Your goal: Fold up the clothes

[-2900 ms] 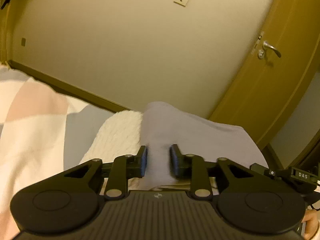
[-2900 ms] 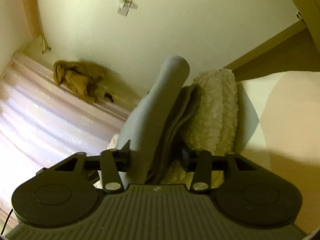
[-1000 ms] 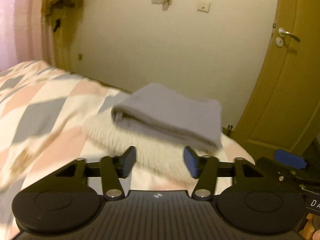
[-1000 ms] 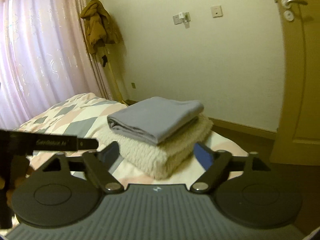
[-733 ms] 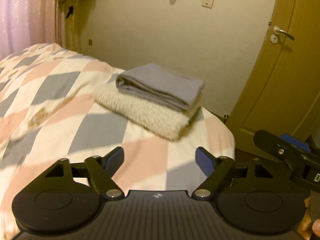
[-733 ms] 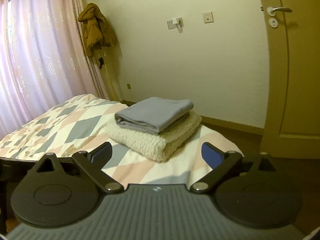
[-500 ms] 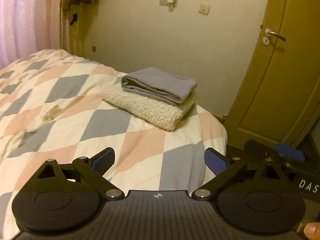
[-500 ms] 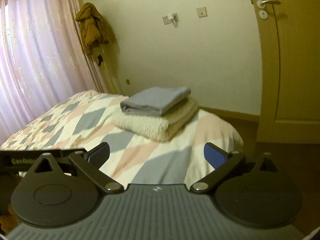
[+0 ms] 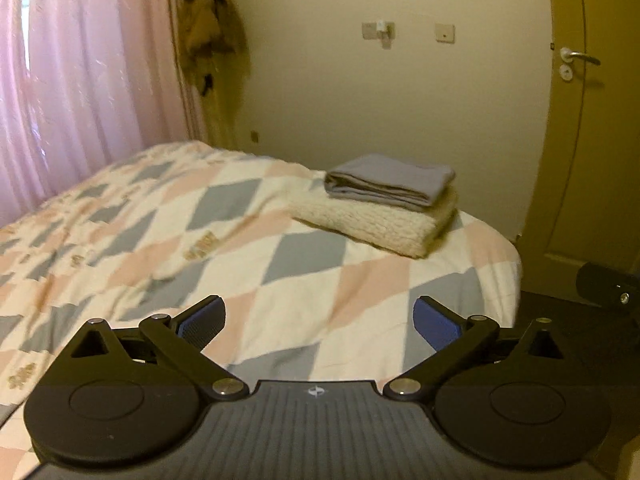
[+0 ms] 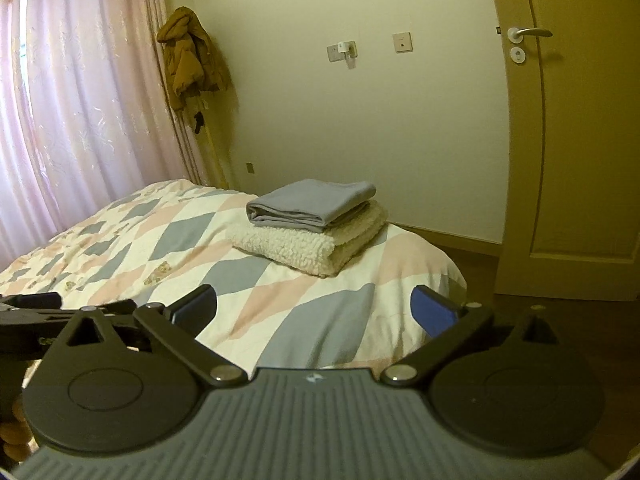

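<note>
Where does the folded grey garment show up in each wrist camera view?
Left wrist: grey garment right of centre, on the fleece.
Right wrist: grey garment near centre, on the fleece.
Shared landmark: door handle at upper right.

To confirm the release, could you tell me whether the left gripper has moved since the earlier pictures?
Yes. The left gripper has pulled back from the grey garment, which now lies far off near the door; its jaws stand open.

Curtained bedroom (image 10: pixel 80 120), closed door (image 10: pixel 572 160)
</note>
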Motion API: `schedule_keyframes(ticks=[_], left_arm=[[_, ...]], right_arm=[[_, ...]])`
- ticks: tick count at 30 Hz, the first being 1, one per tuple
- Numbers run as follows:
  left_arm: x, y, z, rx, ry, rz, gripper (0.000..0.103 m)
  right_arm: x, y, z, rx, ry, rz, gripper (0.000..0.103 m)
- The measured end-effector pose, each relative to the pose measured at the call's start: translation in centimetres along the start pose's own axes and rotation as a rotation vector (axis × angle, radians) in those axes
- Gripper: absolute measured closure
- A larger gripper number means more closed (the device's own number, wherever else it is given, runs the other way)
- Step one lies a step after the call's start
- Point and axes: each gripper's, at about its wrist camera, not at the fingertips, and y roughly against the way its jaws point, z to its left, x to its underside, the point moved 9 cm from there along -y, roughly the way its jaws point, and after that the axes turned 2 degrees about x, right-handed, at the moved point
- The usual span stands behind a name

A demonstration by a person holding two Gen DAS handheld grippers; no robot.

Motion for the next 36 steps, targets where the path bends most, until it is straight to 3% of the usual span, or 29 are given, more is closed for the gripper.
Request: schedule_keyframes(ticks=[3, 7, 18, 36], left_arm=[[0.0, 0.5, 0.3, -0.041, -0.006, -0.014, 0.000], [0.0, 0.1, -0.4, -0.022, -0.029, -0.004, 0.000], [0.0, -3.7, -1.4, 0.030, -0.022, 0.048, 0.000], [-0.8, -12.8, -1.0, 0.024, -0.022, 0.116, 0.000]], right_arm=[[-0.1, -0.1, -0.1, 0.045, 0.008, -0.003, 0.001], [-0.4, -0.7, -0.5, 0.085, 0.005, -0.002, 0.001], [-0.7, -4.0, -1.3, 0.106, 0.001, 0.038, 0.001], [-1.0, -13.2, -1.1, 0.099, 0.019, 0.113, 0.001]])
